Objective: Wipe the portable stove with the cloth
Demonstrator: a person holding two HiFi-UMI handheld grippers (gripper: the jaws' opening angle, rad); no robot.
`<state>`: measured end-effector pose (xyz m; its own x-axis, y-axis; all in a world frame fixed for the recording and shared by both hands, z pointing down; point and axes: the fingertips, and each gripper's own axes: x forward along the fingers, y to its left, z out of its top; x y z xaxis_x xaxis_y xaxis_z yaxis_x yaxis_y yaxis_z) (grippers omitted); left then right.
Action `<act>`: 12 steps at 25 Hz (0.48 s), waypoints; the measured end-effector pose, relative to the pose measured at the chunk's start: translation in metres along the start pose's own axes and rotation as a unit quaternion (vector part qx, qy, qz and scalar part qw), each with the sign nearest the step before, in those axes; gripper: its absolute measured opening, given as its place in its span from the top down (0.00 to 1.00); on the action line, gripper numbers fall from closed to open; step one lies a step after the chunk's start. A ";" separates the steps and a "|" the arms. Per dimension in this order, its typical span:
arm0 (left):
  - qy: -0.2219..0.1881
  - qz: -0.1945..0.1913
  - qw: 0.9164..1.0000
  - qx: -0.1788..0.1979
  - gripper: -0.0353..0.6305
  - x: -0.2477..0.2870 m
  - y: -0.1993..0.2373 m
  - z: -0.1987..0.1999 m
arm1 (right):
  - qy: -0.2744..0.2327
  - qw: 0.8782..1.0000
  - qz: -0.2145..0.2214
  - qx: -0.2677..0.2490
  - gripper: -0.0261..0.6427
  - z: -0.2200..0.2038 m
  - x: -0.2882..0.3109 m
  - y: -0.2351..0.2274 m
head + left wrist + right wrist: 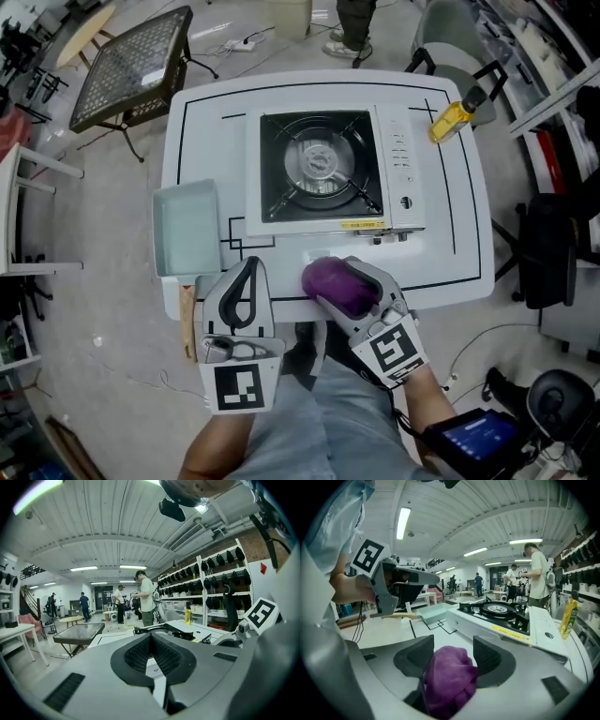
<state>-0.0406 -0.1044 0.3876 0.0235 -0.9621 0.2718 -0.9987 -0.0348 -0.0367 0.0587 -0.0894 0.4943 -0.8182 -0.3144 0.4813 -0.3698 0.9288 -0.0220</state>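
Status: wiping not started, as far as the views show. The portable stove (323,169) sits in the middle of the white desk (450,253), burner grate up, control panel on its right side. No cloth is on it. I cannot see any soiling on the top plate or panel, so I cannot say which area needs the most work.

The purple cloth (337,286) is over the near edge of the desk, just in front of the stove's front wall and apart from it. My judgement is that the whole job is left: bring the cloth onto the stove, then pass it over the top, the panel and probably the front.

Right tongs (345,272): jaws stand wide, with the cloth bunched between them. In the right gripper view the wad spans from one pad to the other and runs back into the throat. I read this as a grip on a bulky wad, not a loose rest.

Left tongs (249,265): closed, pads meeting at the tip, nothing between them. They hang over the near left edge of the desk, beside the right tongs, touching nothing.

Also on the desk: a pale blue tray (159,234) left of the stove, and a yellow bottle (450,120) at the far right corner.
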 end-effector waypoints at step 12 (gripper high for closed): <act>0.048 0.009 0.999 -0.016 0.92 0.031 0.009 -0.046 | 0.110 0.991 0.030 -0.062 0.61 -0.064 0.044 0.000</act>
<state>-0.0511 -0.1224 0.4405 0.0028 -0.9319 0.3628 -0.9999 -0.0075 -0.0116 0.0506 -0.0907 0.5712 -0.7158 -0.2199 0.6627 -0.2548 0.9659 0.0453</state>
